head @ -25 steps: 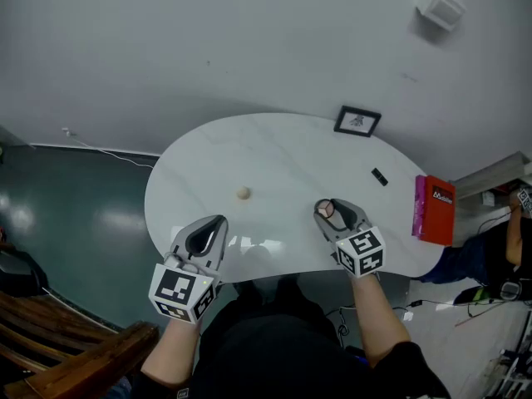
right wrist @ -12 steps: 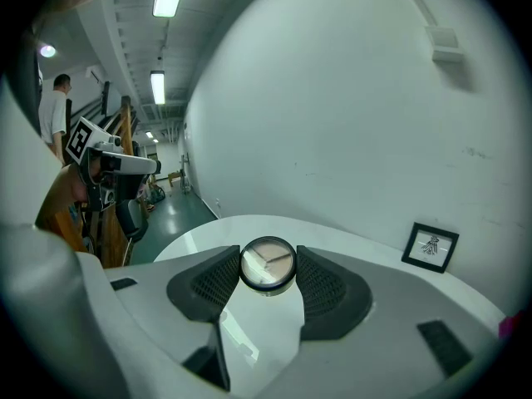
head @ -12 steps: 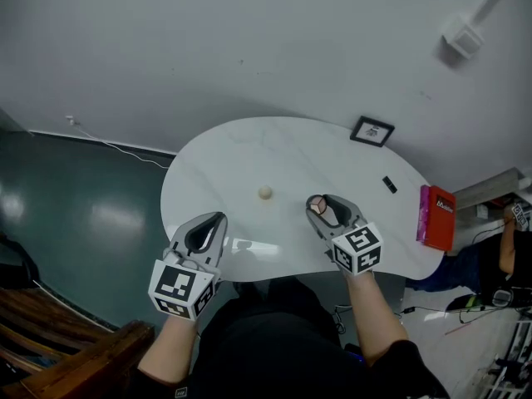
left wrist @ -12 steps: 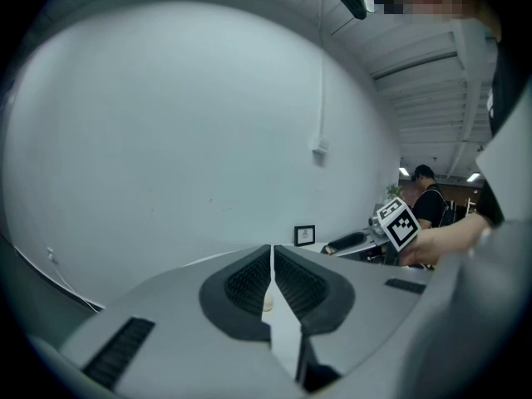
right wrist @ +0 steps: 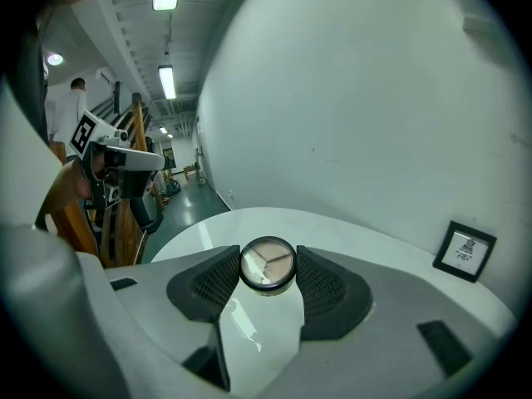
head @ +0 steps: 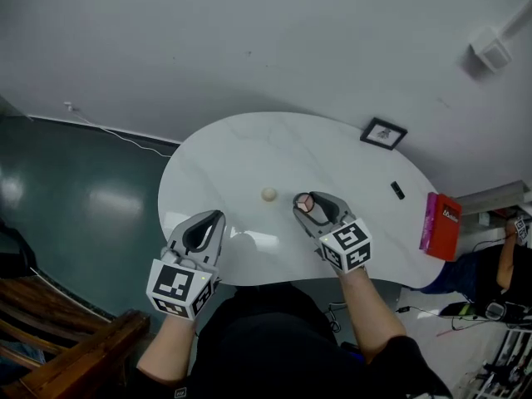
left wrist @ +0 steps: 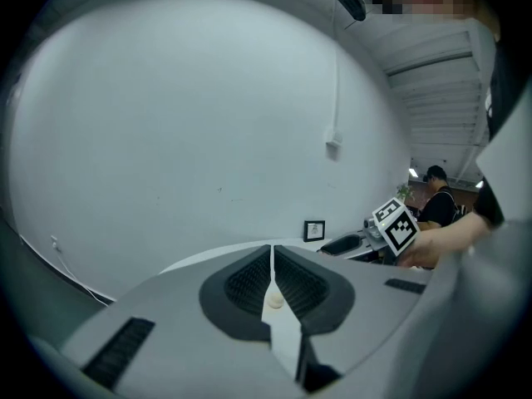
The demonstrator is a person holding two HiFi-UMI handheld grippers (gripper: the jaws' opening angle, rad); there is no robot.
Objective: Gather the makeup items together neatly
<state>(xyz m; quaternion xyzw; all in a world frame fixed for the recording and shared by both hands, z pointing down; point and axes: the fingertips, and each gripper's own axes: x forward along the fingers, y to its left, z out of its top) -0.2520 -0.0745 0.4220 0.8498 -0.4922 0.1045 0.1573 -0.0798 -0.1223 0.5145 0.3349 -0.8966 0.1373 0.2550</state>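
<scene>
Makeup compact (right wrist: pixel 267 264), in right hand-held gripper (head: pixel 307 205)

Round black-rimmed compact (right wrist: pixel 268 264) clamped between right gripper (head: pixel 306 204) jaws. Small cream puff (head: pixel 268 194) just left, on table (head: pixel 249 152).

L gripper (head: pixel 214 217) sits at approx. 7 o'clock in the head view. Its jaws point toward 1 o'clock and are pressed together, w/ nothing between them. Its marker cube (head: pixel 177 289) is on the end nearest the body, and the bare L forearm (head: pixel 166 352) comes out below it. R gripper (head: pixel 309 199) is at approx. 5 o'clock and points toward 11 o'clock, jaws clamped on a round compact (right wrist: pixel 268 264). R forearm (head: pixel 366 310) runs down to a dark sleeve (head: pixel 399 368). The two grippers are well apart.
</scene>
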